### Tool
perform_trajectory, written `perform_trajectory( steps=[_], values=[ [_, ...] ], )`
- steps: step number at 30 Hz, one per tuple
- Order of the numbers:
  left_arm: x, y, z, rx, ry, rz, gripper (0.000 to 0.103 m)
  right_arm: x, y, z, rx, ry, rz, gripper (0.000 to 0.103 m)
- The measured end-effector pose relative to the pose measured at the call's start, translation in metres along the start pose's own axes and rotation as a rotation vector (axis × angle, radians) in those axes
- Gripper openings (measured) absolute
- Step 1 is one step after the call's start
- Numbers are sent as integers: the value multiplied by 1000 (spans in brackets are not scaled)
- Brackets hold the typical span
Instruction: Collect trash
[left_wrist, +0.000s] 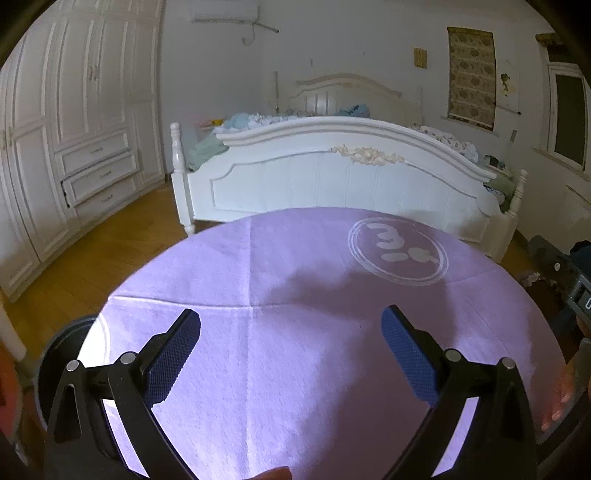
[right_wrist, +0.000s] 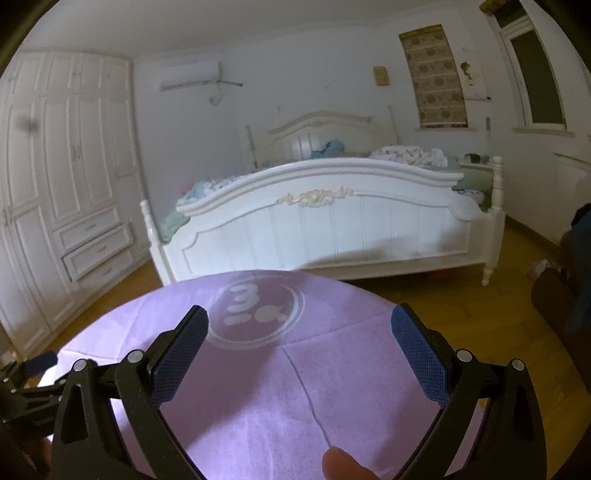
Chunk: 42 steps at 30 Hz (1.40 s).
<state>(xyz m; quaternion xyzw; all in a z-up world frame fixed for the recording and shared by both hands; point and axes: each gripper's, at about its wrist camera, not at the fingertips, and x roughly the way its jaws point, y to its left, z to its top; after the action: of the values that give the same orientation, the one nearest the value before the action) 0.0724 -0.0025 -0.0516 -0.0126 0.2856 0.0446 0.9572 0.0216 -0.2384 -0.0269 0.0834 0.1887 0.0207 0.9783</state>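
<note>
A round table under a purple cloth (left_wrist: 295, 369) with a white round logo (left_wrist: 397, 251) fills the lower half of both views. No trash shows on the cloth. My left gripper (left_wrist: 291, 314) hangs open over the cloth's near middle, with nothing between its blue pads. My right gripper (right_wrist: 300, 310) is open too, just short of the logo (right_wrist: 258, 314), and holds nothing. One of the left gripper's pads (right_wrist: 42, 360) shows at the left edge of the right wrist view. A small pale pink thing (right_wrist: 537, 267) lies on the floor at the right; I cannot tell what it is.
A white bed (left_wrist: 351, 177) with heaped bedding stands right behind the table. White wardrobes (left_wrist: 74, 129) line the left wall. A dark round object (left_wrist: 62, 343) sits low by the table's left edge. Dark items (right_wrist: 569, 295) lie on the floor at right. A fingertip (right_wrist: 340, 461) shows at the bottom.
</note>
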Motion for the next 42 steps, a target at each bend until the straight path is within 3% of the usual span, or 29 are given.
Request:
perform_trajectory(
  steps=[7, 42],
  values=[
    [2, -1, 3, 3, 5, 3, 98, -8, 4, 1, -13, -37, 12, 98],
    [3, 2, 0, -15, 24, 1, 98, -7, 0, 7, 0, -22, 25, 98]
  ],
)
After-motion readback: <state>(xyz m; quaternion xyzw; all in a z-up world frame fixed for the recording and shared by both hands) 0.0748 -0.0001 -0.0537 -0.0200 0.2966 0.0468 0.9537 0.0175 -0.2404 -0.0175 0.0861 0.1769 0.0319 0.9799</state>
